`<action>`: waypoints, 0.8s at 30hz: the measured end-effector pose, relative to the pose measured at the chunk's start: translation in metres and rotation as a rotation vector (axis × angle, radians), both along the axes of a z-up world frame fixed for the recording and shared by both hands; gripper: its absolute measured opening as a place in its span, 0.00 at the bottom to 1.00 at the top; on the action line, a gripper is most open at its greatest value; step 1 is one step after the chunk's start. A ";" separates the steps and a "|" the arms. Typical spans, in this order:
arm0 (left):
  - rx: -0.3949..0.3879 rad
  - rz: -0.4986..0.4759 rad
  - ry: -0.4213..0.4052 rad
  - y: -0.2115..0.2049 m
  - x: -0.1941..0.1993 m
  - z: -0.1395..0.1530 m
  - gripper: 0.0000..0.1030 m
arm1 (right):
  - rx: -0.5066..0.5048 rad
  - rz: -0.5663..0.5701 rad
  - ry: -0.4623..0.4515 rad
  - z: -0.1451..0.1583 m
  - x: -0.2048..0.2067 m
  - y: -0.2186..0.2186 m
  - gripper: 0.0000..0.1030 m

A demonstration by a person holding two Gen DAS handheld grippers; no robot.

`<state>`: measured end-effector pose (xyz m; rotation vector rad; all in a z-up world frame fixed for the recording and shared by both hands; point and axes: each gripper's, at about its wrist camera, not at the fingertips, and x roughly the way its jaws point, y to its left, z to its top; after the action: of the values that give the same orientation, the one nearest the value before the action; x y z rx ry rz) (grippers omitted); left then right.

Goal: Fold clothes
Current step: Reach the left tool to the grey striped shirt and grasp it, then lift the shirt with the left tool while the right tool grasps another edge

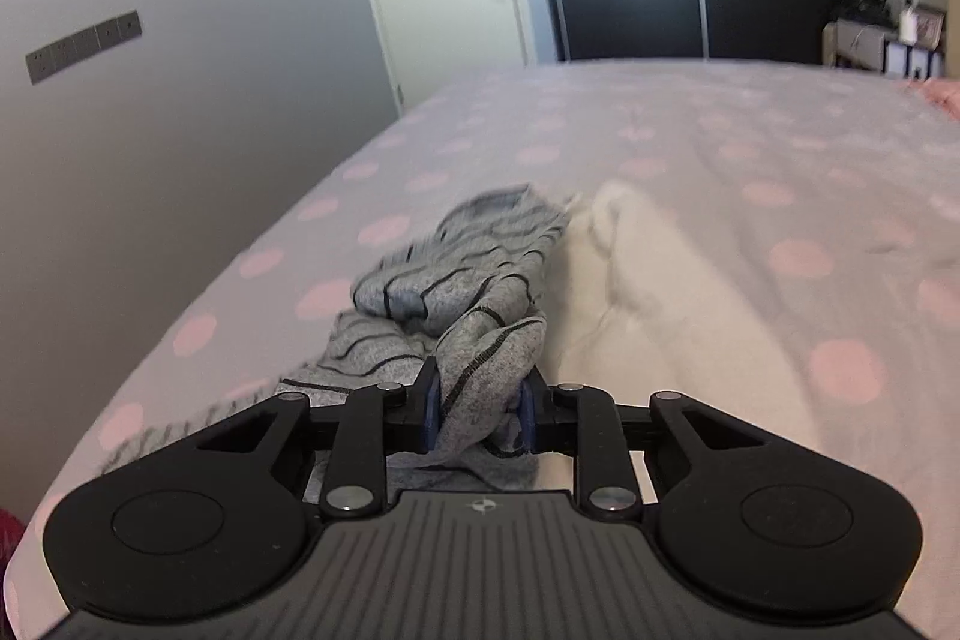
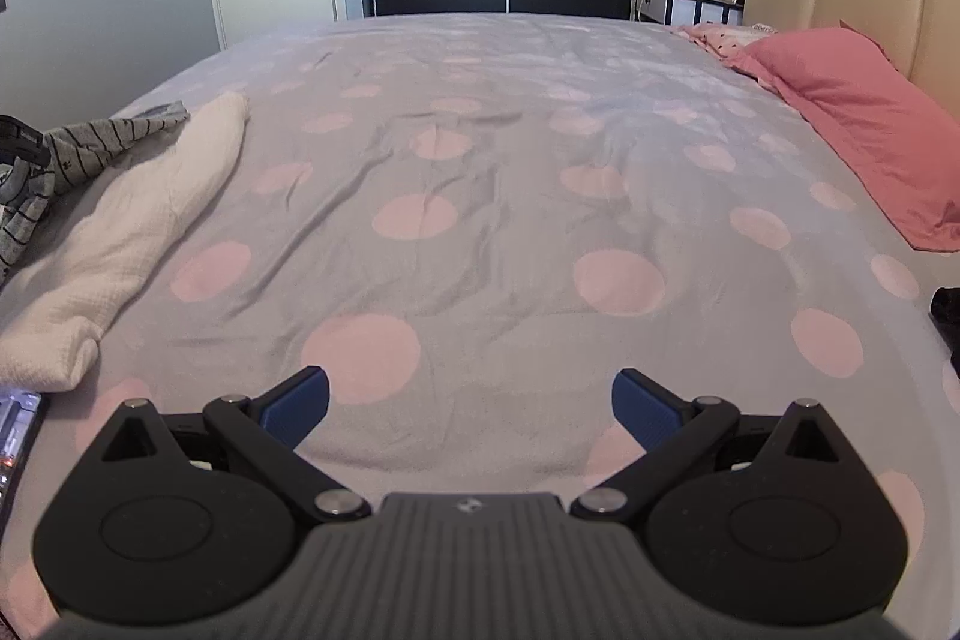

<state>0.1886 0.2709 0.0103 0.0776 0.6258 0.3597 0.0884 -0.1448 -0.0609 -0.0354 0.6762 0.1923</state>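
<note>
Clamping a bunch of the grey striped garment (image 1: 480, 340), the left gripper (image 1: 478, 415) had begun the pick-up from the bed (image 1: 720, 148) (beside a white cloth (image 1: 648, 292)); the right gripper (image 2: 471, 409) hung spread and empty, next needed on a second edge

We note a grey garment with thin dark stripes (image 1: 462, 316), crumpled, one bunched fold raised at lower centre of the left view. Right beside it lies a cream-white cloth (image 2: 126, 232), rumpled, stretched lengthwise on the bed.
</note>
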 end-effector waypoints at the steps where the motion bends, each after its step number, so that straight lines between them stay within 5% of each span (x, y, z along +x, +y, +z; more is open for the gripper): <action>1: -0.005 -0.025 -0.029 -0.006 -0.009 0.013 0.21 | 0.005 0.001 -0.010 0.003 -0.003 -0.001 0.99; 7: -0.063 -0.270 -0.139 -0.083 -0.068 0.084 0.21 | 0.040 -0.007 -0.089 0.026 -0.023 -0.014 0.99; 11: -0.120 -0.462 -0.131 -0.153 -0.108 0.101 0.21 | 0.037 -0.047 -0.152 0.047 -0.041 -0.034 0.99; 20: -0.191 -0.837 0.077 -0.285 -0.183 0.049 0.21 | 0.004 -0.066 -0.136 0.069 -0.074 -0.094 0.96; 24: -0.137 -0.904 0.151 -0.311 -0.208 0.024 0.24 | -0.001 -0.079 -0.077 0.063 -0.081 -0.114 0.82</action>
<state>-0.0189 -0.0398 0.0344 0.2459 0.6988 -0.5664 0.0077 -0.2586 0.0024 -0.0169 0.6002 0.1143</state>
